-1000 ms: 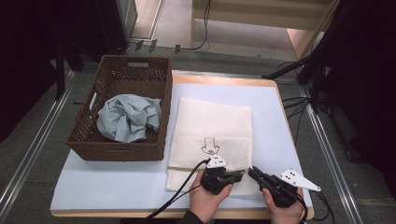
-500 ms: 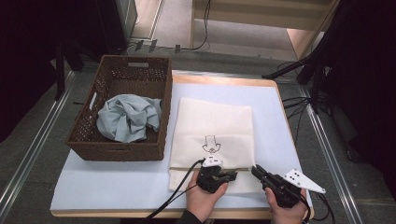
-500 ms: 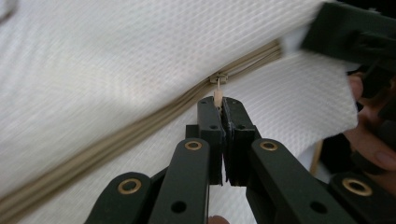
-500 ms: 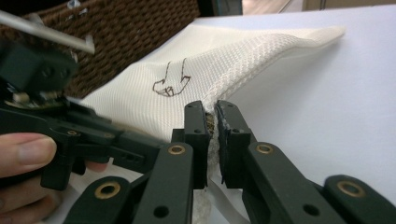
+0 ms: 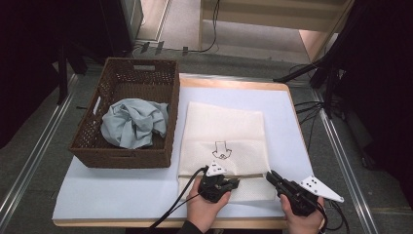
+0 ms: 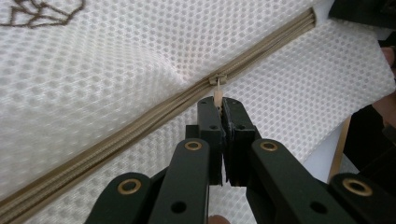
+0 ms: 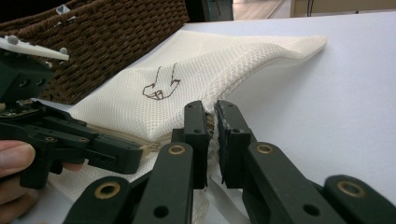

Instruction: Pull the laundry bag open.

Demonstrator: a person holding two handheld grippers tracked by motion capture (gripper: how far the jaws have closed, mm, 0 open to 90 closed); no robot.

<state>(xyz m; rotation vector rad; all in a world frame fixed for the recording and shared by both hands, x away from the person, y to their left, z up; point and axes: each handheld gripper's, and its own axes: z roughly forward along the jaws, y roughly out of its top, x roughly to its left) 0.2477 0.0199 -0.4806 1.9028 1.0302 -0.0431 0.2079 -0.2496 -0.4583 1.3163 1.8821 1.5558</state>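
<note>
mesh laundry bag (image 5: 225,141): cream honeycomb weave, flat on pale blue table (image 5: 122,190) beside wicker basket (image 5: 127,80) | left gripper (image 6: 219,103): jaws pinch beige zipper pull (image 6: 217,94) | right gripper (image 7: 210,122): jaws clamp bag's edge

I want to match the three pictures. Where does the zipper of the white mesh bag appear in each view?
High view: zipper, low centre, between both grippers.
Left gripper view: diagonal band, its pull pinched by the jaws.
Right gripper view: lower left, beside the left gripper.
Shared landmark: the bag's drawn emblem.
</note>
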